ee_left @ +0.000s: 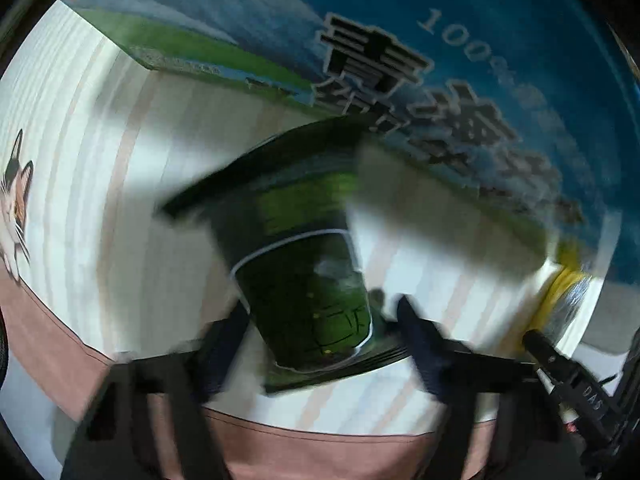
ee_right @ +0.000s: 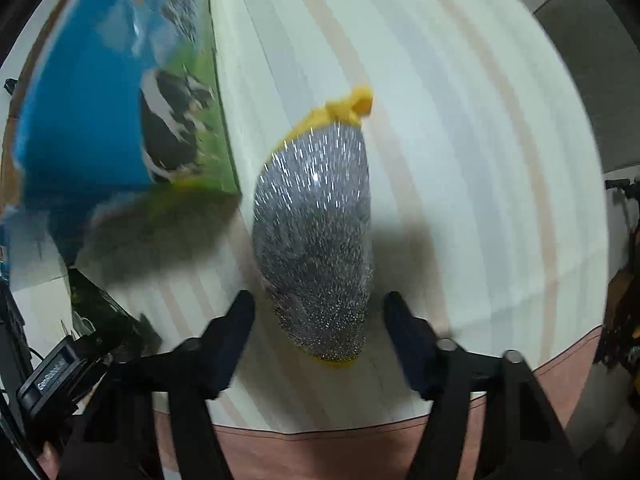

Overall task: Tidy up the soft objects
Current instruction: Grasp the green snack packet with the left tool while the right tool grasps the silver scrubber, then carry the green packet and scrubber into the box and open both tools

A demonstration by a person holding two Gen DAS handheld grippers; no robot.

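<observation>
A dark green soft packet (ee_left: 304, 276) lies on the striped cloth, its near end between the fingers of my open left gripper (ee_left: 320, 320). A silver glitter sponge with a yellow edge (ee_right: 316, 240) lies on the same cloth, its near end between the fingers of my open right gripper (ee_right: 318, 312). Neither gripper visibly touches its object. The sponge also shows at the right edge of the left wrist view (ee_left: 568, 300). The green packet shows at the lower left of the right wrist view (ee_right: 100, 308).
A large blue milk carton box with a cow picture (ee_left: 460, 48) stands behind the packet; it shows at the left in the right wrist view (ee_right: 100, 92). The white striped cloth (ee_right: 480, 160) has a pink border near me. A cat print (ee_left: 16, 200) sits at the left.
</observation>
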